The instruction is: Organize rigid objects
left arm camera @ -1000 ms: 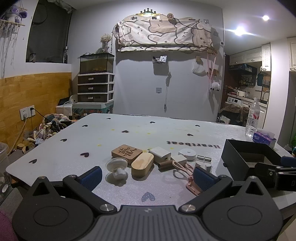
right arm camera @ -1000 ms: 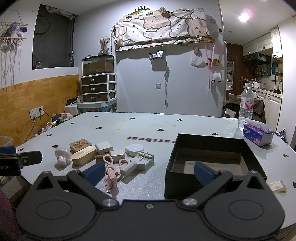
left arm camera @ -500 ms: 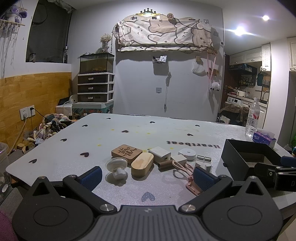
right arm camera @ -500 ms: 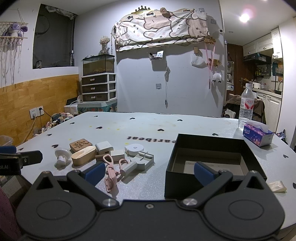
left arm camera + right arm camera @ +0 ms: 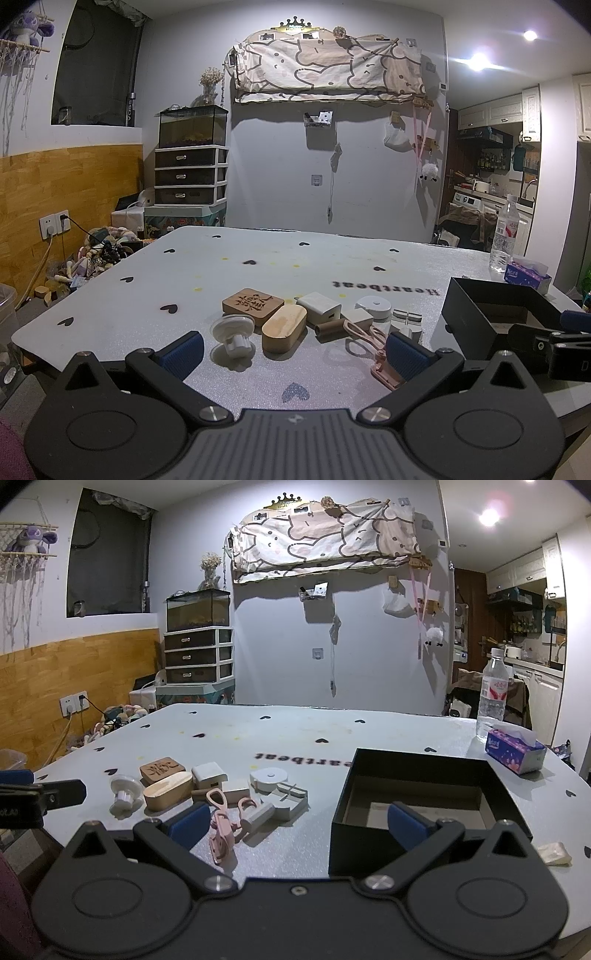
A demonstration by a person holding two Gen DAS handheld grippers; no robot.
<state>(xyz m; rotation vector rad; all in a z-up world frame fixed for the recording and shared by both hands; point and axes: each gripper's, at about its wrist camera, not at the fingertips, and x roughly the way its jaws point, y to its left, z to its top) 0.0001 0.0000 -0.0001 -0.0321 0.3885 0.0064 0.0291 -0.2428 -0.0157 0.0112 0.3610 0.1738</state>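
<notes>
A water bottle (image 5: pixel 493 698) stands at two o'clock on the table (image 5: pixel 295 731), a tissue pack (image 5: pixel 515 749) just beside it.

Left gripper (image 5: pixel 291 350) hovers low at the table's near edge, jaws spread wide, holding nothing. Right gripper (image 5: pixel 295 823) beside it, likewise wide apart and unladen.

small rigid objects (image 5: pixel 295 325) clustered on table; open black box (image 5: pixel 421 797) to right, upright.
</notes>
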